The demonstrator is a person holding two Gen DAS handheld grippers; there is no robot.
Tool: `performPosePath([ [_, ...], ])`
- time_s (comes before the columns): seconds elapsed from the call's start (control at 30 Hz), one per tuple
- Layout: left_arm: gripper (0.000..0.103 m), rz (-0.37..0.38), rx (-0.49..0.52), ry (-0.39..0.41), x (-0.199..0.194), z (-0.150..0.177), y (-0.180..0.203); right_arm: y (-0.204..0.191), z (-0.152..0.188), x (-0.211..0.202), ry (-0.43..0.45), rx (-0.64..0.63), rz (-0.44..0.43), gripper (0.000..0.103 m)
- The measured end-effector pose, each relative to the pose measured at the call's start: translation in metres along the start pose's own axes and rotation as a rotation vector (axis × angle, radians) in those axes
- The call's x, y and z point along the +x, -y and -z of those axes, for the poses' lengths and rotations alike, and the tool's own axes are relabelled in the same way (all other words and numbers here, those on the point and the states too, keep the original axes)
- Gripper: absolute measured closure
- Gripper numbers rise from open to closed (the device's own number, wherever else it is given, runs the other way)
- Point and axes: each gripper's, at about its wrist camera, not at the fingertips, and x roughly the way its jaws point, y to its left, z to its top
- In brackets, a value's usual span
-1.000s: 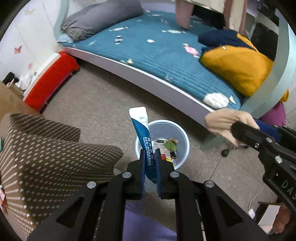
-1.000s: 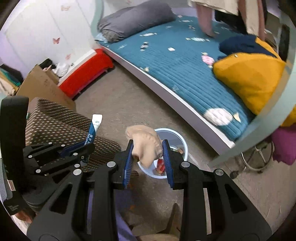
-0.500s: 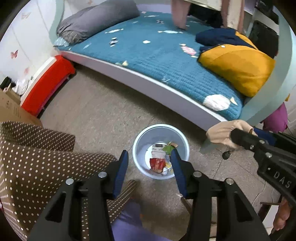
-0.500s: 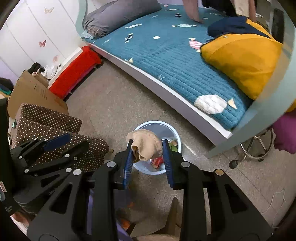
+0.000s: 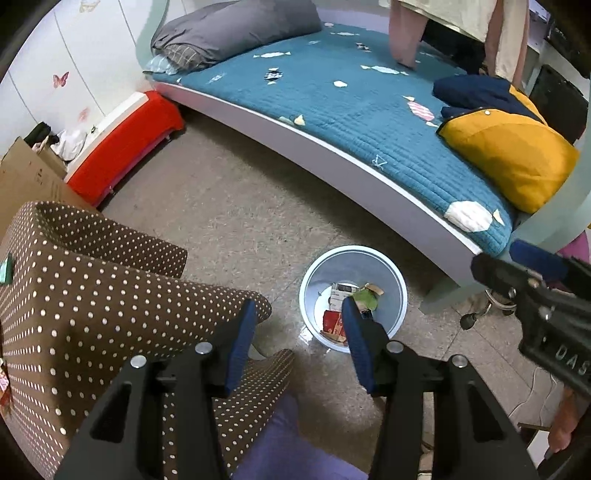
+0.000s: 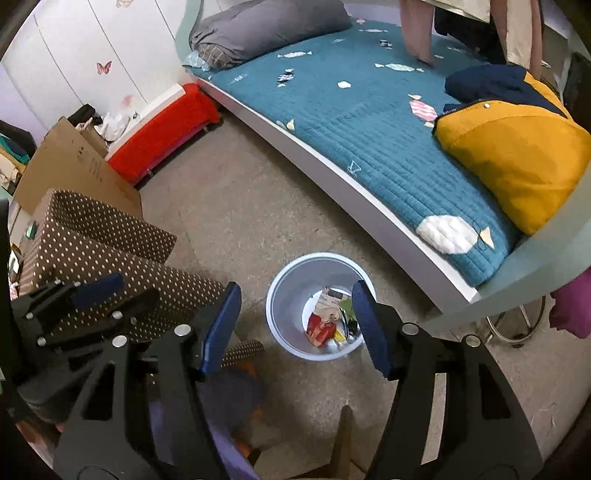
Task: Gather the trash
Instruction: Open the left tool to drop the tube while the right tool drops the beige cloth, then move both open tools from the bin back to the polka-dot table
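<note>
The right gripper [image 6: 293,325] has empty fingers still spreading; the left gripper's [image 5: 297,341] fingers are released and empty. Below them at lower centre of frame, the bin [image 6: 284,295] holds wrappers [image 6: 319,330] on the floor [image 6: 236,218].

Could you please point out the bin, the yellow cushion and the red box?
bin [image 6: 282,295], right wrist view, inner wall.
yellow cushion [image 5: 509,158], left wrist view, middle.
red box [image 6: 162,133], right wrist view, top.

One pale bin [image 6: 295,273] on the floor at six o'clock, wrappers inside too jumbled to count. Two grippers. One red bench [image 6: 162,133] at ten o'clock, one grey pillow [image 6: 266,26] at twelve, one yellow cushion [image 6: 517,155] at three.
</note>
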Motion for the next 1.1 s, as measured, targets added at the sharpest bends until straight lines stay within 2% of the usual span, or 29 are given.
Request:
performPosePath([
  [0.23,0.055,0.014,0.004,0.018,-0.013,0.008,0.0,-0.002,0.012,-0.012,0.003,0.009,0.004,0.041],
  [0.7,0.055,0.011,-0.015,0.1,-0.06,0.028,-0.007,-0.023,0.025,-0.058,0.087,-0.026,0.001,0.041],
  [1.03,0.055,0.004,-0.037,0.195,-0.105,0.047,-0.029,-0.058,0.032,-0.085,0.144,-0.084,-0.066,0.041],
  [1.1,0.051,-0.003,-0.049,0.21,-0.112,0.051,-0.035,-0.066,0.033,-0.089,0.15,-0.099,-0.081,0.041],
])
